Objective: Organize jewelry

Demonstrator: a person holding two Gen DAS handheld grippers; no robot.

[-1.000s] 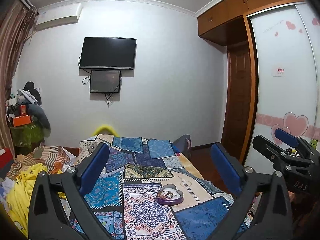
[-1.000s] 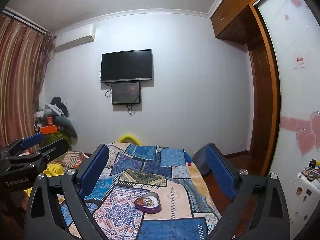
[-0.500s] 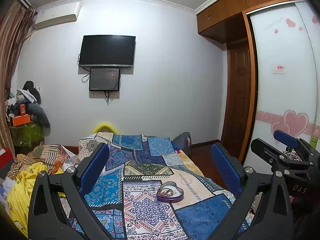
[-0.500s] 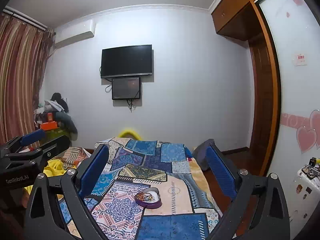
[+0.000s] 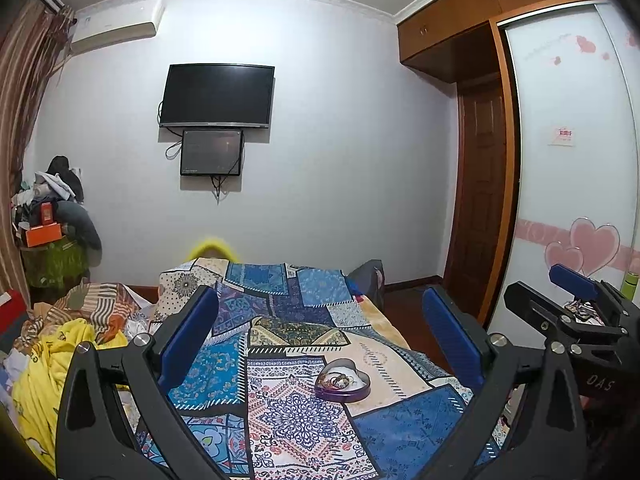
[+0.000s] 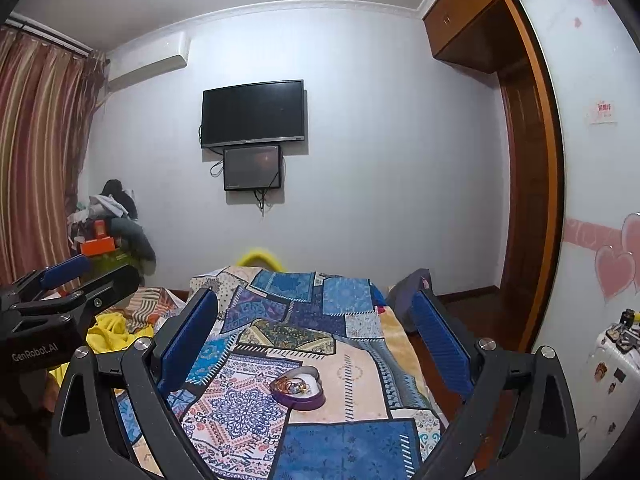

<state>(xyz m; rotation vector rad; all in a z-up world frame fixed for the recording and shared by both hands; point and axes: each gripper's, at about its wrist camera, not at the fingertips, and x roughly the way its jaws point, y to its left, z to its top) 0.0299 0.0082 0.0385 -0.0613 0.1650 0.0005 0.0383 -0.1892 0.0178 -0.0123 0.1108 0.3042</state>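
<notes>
i have both grippers held above the bed, each looking down its own fingers at the patchwork bedspread point(image 5: 304, 412). the left gripper point(image 5: 320, 344) has its blue pads spread wide with nothing between them; the right gripper point(image 6: 316, 340) is spread just as wide and also holds nothing.

the heart-shaped jewelry box point(image 5: 342, 380) lies flat on the bedspread ahead of both grippers, well apart from the fingertips. seen from the left gripper it sits between the fingers, a little toward the right finger; from the right gripper point(image 6: 297, 389) it is close to the centre line. its lid is off, the purple wall faces me, and its longer spread runs roughly across my view; the lobes appear to sit on the right side, though the fisheye makes the heart's point hard to fix.

inside i see a tangle of gold-coloured jewelry point(image 6: 291, 385) on a pale lining; single pieces are too small to tell apart.

the near edge of the bed is cut off by the gripper bodies. from the left gripper only the tip of the right gripper shows at the right edge, and the heap of clothes point(image 5: 52, 344) to the left is partly hidden behind the left finger.
</notes>
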